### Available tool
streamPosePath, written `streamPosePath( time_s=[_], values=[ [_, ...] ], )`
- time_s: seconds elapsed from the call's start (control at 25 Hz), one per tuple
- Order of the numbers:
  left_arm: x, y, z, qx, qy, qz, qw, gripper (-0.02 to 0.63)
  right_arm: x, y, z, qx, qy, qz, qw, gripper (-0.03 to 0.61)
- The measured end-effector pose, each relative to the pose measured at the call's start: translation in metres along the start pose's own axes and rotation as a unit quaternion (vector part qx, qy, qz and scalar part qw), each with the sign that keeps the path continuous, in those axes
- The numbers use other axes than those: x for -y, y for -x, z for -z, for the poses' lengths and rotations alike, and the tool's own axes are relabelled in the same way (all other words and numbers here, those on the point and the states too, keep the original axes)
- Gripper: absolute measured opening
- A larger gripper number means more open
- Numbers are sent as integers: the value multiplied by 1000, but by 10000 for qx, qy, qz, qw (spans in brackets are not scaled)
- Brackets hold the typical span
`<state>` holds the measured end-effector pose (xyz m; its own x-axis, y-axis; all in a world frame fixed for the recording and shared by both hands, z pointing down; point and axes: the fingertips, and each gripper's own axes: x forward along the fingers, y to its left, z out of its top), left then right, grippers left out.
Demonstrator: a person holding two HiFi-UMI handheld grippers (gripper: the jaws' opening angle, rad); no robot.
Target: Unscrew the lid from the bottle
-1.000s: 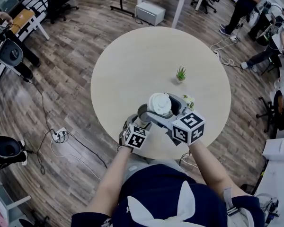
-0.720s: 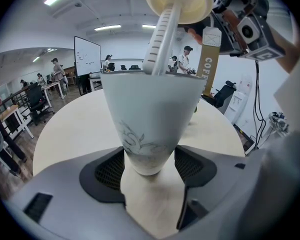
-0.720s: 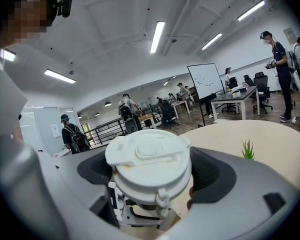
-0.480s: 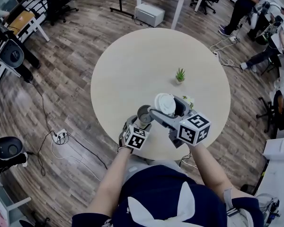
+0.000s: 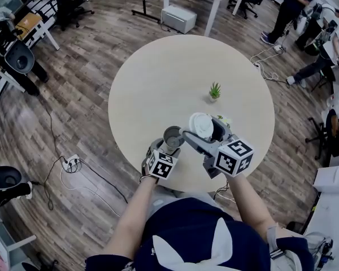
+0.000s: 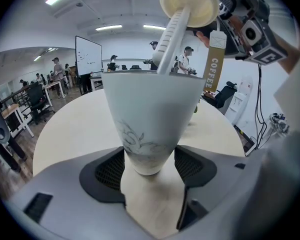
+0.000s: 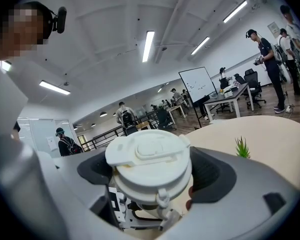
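Observation:
In the head view my left gripper [image 5: 170, 144] is shut on a white tapered bottle [image 5: 173, 136], upright on the round table, its mouth uncovered. The left gripper view has the bottle [image 6: 150, 114] pinched near its base between the left gripper's [image 6: 149, 166] jaws. My right gripper [image 5: 203, 130] is shut on the white lid [image 5: 201, 124], held off the bottle, just to its right and higher. A straw [image 6: 171, 39] hangs from the lid [image 6: 189, 3] down behind the bottle's rim. The lid [image 7: 149, 159] fills the right gripper's [image 7: 150, 171] jaws.
A small potted plant [image 5: 215, 90] stands beyond the grippers on the beige table [image 5: 158, 78]. A tan packet marked COFFEE [image 6: 213, 66] shows beside the lid. Cables, chairs, desks and people surround the table on the wooden floor.
My right gripper has carried the lid to the right, away from the bottle's mouth. The left gripper and bottle have stayed put.

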<state>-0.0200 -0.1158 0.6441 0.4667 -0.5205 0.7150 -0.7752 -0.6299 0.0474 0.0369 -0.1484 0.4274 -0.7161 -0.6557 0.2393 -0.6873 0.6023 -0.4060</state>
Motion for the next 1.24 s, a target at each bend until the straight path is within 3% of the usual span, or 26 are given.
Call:
streamPosePath(
  time_s=[0.32,0.52,1.04,1.24],
  values=[
    [2,-2,2,-28,-17,-22,10000,322,3,4,0,99,-538,-109,9984,459],
    [0,3,1,-14,-169,-151,9997,321,3,4,1,95,-517,-111,9986,459],
    [5,22,5,23,20,-65,10000,310,2,3,0,55,-429,-143,9990,459],
    [-5,39,5,181,224,-311,9991,112,2,3,-4,48,-388,-178,9991,459]
  ],
)
